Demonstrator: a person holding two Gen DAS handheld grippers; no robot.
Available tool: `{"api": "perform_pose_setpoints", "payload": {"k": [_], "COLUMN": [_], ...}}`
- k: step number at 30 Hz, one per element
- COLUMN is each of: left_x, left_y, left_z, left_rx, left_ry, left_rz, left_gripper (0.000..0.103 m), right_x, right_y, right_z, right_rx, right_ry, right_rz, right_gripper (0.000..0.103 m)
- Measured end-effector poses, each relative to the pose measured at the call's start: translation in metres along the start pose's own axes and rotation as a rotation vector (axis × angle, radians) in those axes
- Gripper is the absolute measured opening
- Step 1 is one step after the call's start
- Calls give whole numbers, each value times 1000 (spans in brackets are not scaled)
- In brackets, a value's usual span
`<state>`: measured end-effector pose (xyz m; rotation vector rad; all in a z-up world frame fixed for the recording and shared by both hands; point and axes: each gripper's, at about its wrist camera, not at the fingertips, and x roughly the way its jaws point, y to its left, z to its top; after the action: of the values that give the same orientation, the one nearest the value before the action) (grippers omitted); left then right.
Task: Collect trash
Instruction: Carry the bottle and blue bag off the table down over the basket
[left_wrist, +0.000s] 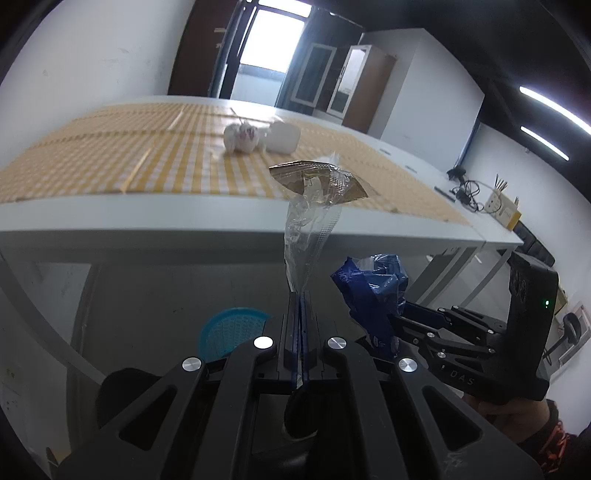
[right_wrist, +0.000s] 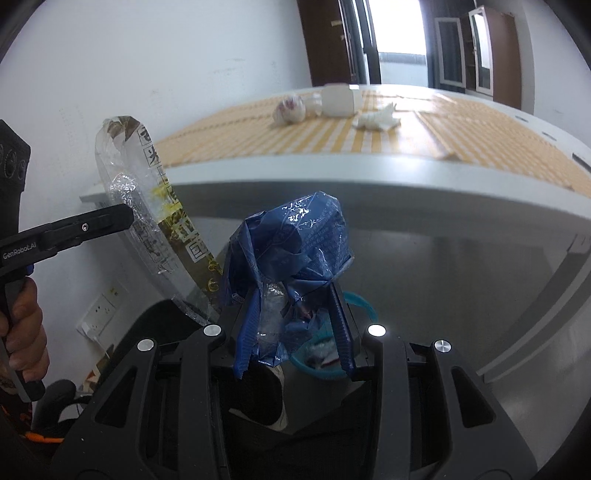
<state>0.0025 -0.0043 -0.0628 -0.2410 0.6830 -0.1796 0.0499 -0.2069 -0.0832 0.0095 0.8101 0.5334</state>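
Note:
My left gripper (left_wrist: 298, 295) is shut on the lower end of a clear plastic wrapper (left_wrist: 314, 206) with a brown printed end, which stands up in front of the table edge. From the right wrist view the same left gripper (right_wrist: 127, 219) pinches that wrapper (right_wrist: 147, 192) from the left. My right gripper (right_wrist: 295, 291) is shut on a crumpled blue plastic wrapper (right_wrist: 295, 243); this right gripper (left_wrist: 397, 310) and its blue wrapper (left_wrist: 373, 288) are just right of my left one. A blue mesh basket (right_wrist: 356, 304) sits below both, under the table, with some trash inside.
The white table (left_wrist: 147, 225) carries a yellow checked cloth (left_wrist: 110, 155), a crumpled tissue (left_wrist: 240, 137), a white cup (left_wrist: 282, 137) and a paper scrap (right_wrist: 376, 119). A box of sticks (left_wrist: 506, 206) and cables lie far right. A person's hand (right_wrist: 22, 325) holds the left gripper's handle.

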Motion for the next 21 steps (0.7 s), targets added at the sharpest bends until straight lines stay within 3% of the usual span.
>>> {"api": "perform_pose_setpoints", "payload": {"k": [6, 11, 21], "left_x": [38, 77, 164], "left_y": [14, 29, 65], "left_z": [-24, -47, -76], "left_rx": [-1, 14, -67], "left_ry": [48, 34, 109], "left_rz": [15, 63, 102], "left_gripper": [0, 0, 0], "right_x": [37, 68, 163], "right_y": [-3, -11, -32], "right_z": [-18, -34, -54], "right_rx": [12, 11, 71], "right_ry": [87, 169, 361], "right_rz": [-14, -47, -72], "right_gripper": [35, 35, 34]}}
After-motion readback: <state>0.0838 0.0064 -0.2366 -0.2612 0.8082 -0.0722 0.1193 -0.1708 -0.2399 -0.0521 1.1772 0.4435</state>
